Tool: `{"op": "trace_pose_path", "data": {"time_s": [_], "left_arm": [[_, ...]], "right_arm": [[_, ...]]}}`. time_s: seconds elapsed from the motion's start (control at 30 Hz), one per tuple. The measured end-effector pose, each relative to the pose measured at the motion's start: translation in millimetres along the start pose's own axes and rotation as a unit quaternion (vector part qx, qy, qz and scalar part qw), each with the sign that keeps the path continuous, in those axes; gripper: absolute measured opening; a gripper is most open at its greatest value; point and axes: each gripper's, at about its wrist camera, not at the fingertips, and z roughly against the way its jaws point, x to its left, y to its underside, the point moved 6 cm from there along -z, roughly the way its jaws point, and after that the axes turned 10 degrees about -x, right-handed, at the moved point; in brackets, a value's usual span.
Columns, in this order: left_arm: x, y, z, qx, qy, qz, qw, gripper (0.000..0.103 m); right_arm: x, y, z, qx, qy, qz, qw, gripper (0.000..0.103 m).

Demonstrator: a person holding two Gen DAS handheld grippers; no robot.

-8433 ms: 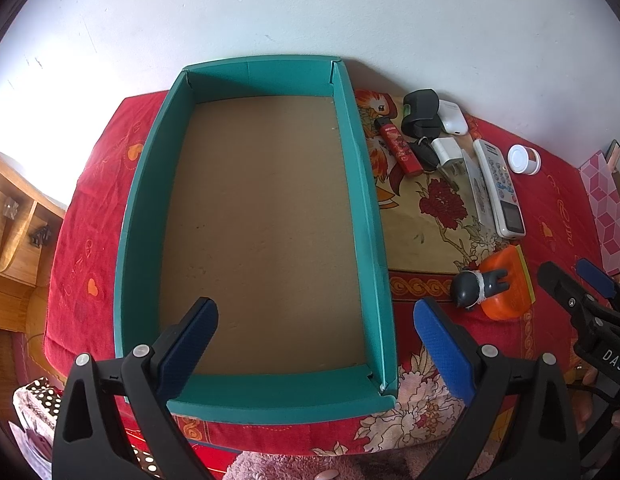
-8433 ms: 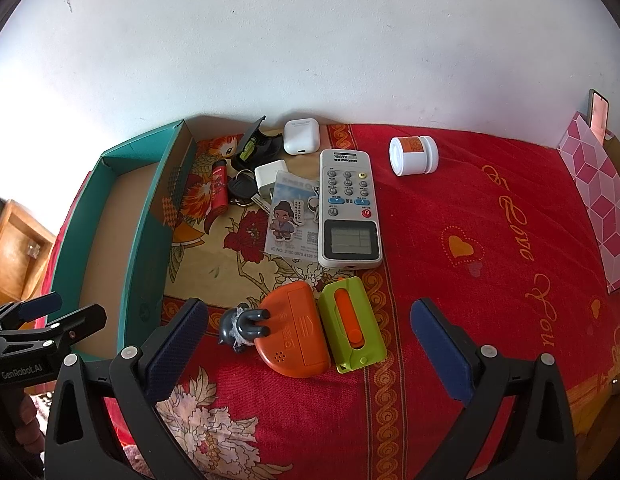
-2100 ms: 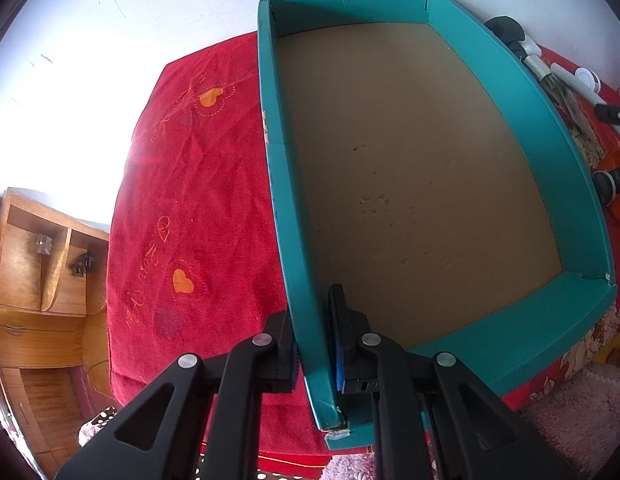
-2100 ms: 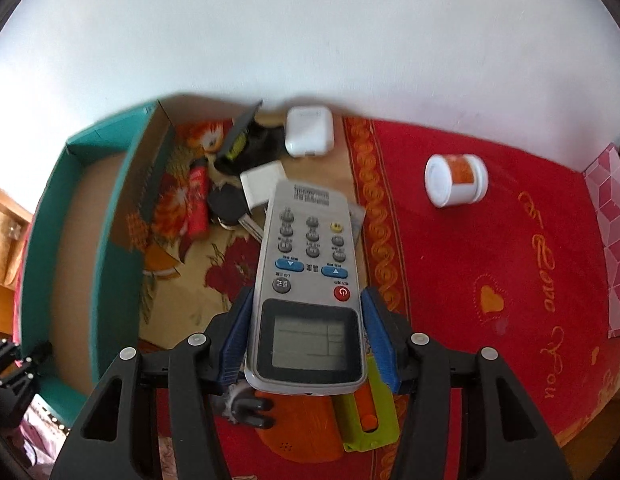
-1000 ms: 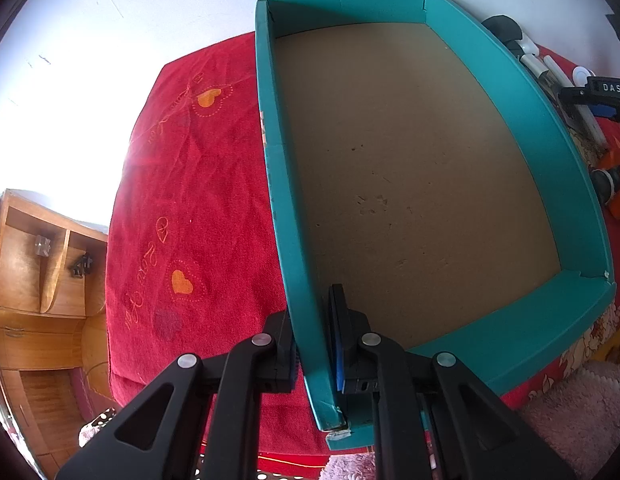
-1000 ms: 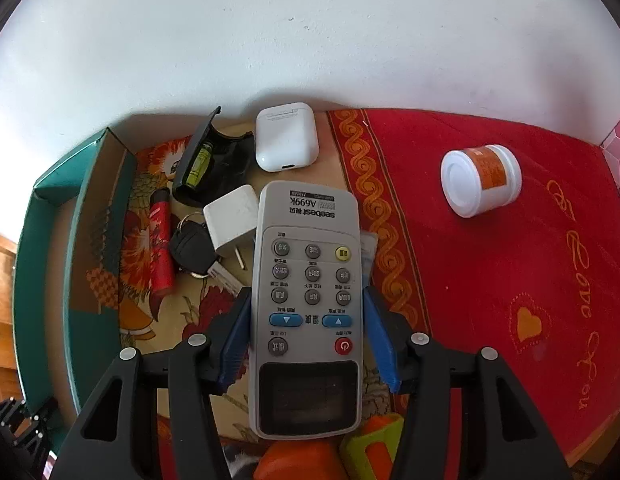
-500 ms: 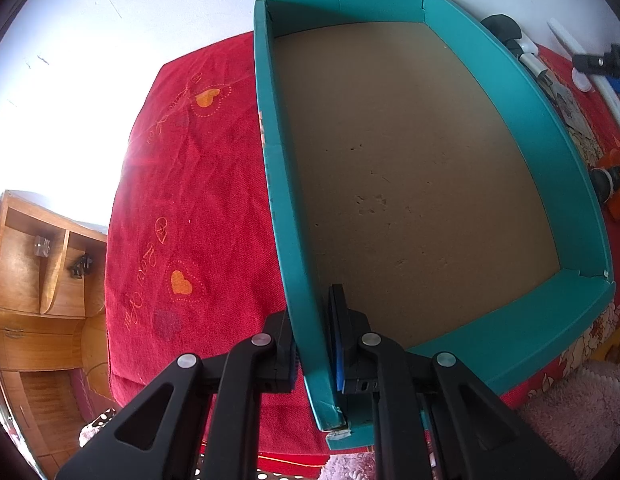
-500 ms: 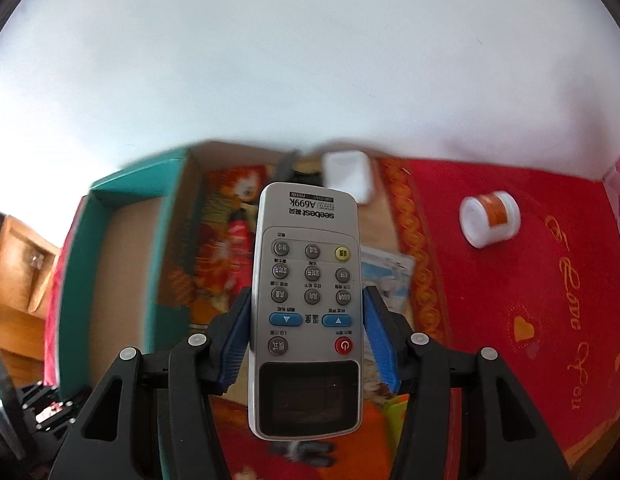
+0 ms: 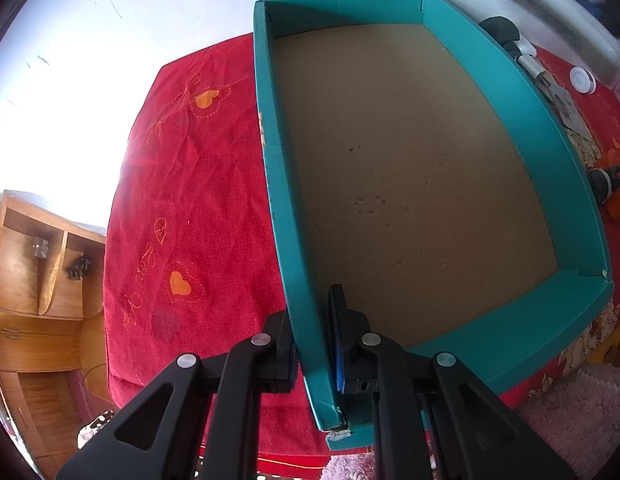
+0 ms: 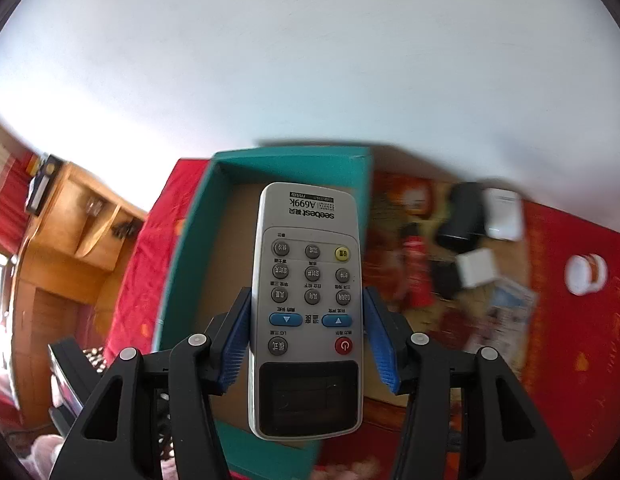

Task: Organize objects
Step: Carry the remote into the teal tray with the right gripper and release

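Clamping teal box left wall near 6 o'clock corner: left gripper jaws tight. Right gripper jaws half-spread, pinching remote above bare box floor; label reads "seebest A699K".

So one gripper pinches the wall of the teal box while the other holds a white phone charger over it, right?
Not quite: the right gripper holds a grey remote control, not a charger, as the right wrist view shows. The left gripper does pinch the teal box wall.
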Motion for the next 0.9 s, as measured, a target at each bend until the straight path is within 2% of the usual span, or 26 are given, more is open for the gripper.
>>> {"op": "trace_pose_path", "data": {"time_s": [0.2,0.47,0.63,0.73,0.9], "left_arm": [[-0.1,2.4,2.4,-0.005,0.003,-0.002,1.0000,0.010],[1.4,4.0,5.0,-0.011,0.008,-0.003,0.9999,0.010],[2.7,4.5,5.7,-0.013,0.010,-0.003,0.9999,0.010],[3.1,4.7,6.1,-0.013,0.012,-0.002,0.9998,0.011],[5.3,4.3,5.1,-0.012,0.017,-0.001,0.9998,0.011]], "right_arm": [[38.0,-1.9,-62.8,0.051,-0.006,0.002,0.999,0.054],[61.6,-7.7,-142.9,0.092,0.036,-0.007,0.995,0.054],[69.9,-11.5,-164.5,0.090,0.048,-0.004,0.995,0.054],[78.4,-11.6,-173.9,0.098,0.022,-0.010,0.995,0.055],[83.7,-15.5,-164.5,0.082,0.016,0.042,0.996,0.058]]}}
